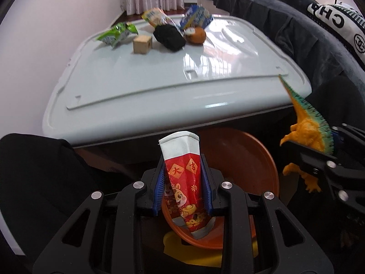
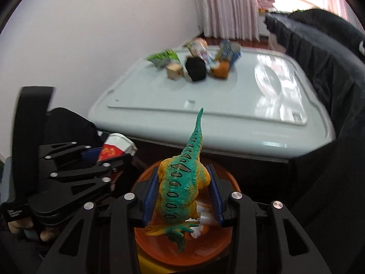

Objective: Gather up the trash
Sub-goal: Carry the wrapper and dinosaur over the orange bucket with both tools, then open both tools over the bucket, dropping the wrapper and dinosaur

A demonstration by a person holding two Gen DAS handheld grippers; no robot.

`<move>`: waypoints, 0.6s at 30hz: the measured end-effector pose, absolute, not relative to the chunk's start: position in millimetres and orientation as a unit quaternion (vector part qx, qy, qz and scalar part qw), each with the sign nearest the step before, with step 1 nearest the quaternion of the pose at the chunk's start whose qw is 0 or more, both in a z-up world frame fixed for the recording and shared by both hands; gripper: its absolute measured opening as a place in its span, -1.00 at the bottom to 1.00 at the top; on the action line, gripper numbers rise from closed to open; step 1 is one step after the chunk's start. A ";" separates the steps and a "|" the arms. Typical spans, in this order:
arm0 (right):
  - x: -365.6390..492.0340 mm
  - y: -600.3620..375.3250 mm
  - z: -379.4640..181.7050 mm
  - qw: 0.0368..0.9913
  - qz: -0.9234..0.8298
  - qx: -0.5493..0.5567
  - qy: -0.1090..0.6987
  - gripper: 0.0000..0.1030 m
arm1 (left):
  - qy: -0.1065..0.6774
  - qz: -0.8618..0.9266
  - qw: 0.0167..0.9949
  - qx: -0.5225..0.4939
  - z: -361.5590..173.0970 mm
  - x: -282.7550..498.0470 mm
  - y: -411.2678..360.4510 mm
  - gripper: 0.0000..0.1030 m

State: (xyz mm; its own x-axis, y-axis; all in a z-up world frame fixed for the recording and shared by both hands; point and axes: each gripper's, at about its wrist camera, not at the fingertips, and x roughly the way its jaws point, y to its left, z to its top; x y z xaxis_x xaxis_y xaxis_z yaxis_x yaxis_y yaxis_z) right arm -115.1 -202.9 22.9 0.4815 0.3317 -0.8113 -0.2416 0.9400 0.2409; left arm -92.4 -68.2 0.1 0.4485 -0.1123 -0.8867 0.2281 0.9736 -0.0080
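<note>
The left gripper [image 1: 183, 189] is clamped on a red packet [image 1: 186, 182], which stands nearly upright between the blue pads [image 1: 159, 188], its white folded top poking out toward 12 o'clock and its lower end dipping into an orange bowl [image 1: 246, 159] underneath. The packet is red with gold characters and a cartoon animal on it, white at both ends (a bit creased along the sides). The right gripper [image 2: 183, 194] is closed around a toy dinosaur [image 2: 180, 187], yellow-orange with a teal spotted back, its tail pointing to 12 o'clock and its feet hanging over the bowl [image 2: 219, 239]; something white lies in the bowl, partly hidden by the toy. From the left wrist view the dinosaur [image 1: 305, 132] shows at 3 o'clock in the other gripper; from the right wrist view the packet [image 2: 114, 148] sits at 9 o'clock. Both grippers hang side by side over the bowl, just in front of a pale lid [image 1: 159, 86]. At the far side of the lid, around 12 o'clock, sit a green wrapper [image 1: 117, 33], a wooden block [image 1: 142, 43], a black lump [image 1: 168, 37], an orange ball [image 1: 196, 35], a blue wrapper [image 1: 196, 17] and a yellow wrapper [image 1: 155, 16]. A dark sofa [image 1: 296, 27] runs along the right.
</note>
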 end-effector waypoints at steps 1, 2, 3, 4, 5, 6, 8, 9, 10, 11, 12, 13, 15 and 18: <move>-110.8 -204.3 14.2 0.850 0.164 0.054 0.498 -0.22 | 0.522 -0.101 0.845 0.056 -3.6 -91.9 -69.1 -0.47; -108.3 -204.9 9.0 0.844 0.163 0.057 0.507 -0.22 | 0.529 -0.103 0.840 0.055 -7.8 -91.0 -69.2 -0.47; -105.3 -205.6 2.3 0.836 0.164 0.063 0.520 -0.22 | 0.539 -0.104 0.834 0.053 -12.5 -89.1 -69.1 -0.47; -104.2 -205.7 -1.3 0.832 0.164 0.066 0.527 -0.22 | 0.547 -0.106 0.829 0.051 -17.1 -87.5 -68.9 -0.47; -102.9 -205.5 -5.8 0.826 0.164 0.067 0.535 -0.22 | 0.558 -0.108 0.821 0.046 -22.4 -85.2 -68.2 -0.47; -102.0 -205.7 -9.4 0.822 0.164 0.069 0.542 -0.22 | 0.565 -0.109 0.817 0.043 -25.8 -83.9 -67.4 -0.47; -101.0 -205.2 -15.9 0.813 0.167 0.072 0.552 -0.22 | 0.581 -0.110 0.806 0.037 -32.6 -81.2 -66.6 -0.47; -100.8 -204.1 -17.4 0.813 0.167 0.072 0.554 -0.22 | 0.588 -0.111 0.800 0.035 -36.5 -80.5 -66.5 -0.47; -100.9 -203.7 -17.8 0.812 0.168 0.071 0.554 -0.22 | 0.595 -0.111 0.796 0.033 -39.6 -79.9 -66.3 -0.47; -101.2 -203.7 -17.7 0.812 0.168 0.071 0.554 -0.22 | 0.597 -0.110 0.794 0.032 -40.8 -80.4 -66.4 -0.47; -101.8 -203.7 -17.7 0.812 0.169 0.071 0.554 -0.21 | 0.599 -0.110 0.793 0.031 -41.2 -80.6 -66.2 -0.46; -101.5 -203.4 -17.8 0.813 0.168 0.072 0.553 -0.21 | 0.599 -0.110 0.793 0.032 -41.0 -81.0 -66.5 -0.46; -101.9 -204.8 -17.2 0.813 0.167 0.074 0.552 -0.21 | 0.597 -0.110 0.794 0.035 -40.1 -82.4 -67.7 -0.46; -101.7 -205.1 -15.4 0.814 0.167 0.076 0.551 -0.21 | 0.596 -0.109 0.795 0.038 -39.7 -82.8 -68.2 -0.46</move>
State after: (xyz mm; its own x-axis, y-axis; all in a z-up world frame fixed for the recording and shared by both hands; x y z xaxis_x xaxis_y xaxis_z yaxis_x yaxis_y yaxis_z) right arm -101.7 -205.1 -15.4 0.3372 0.3559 -0.8716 -0.1893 0.9325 0.3076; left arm -82.8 -68.2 -39.7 0.2656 -0.1277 -0.9556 0.2175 0.9736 -0.0697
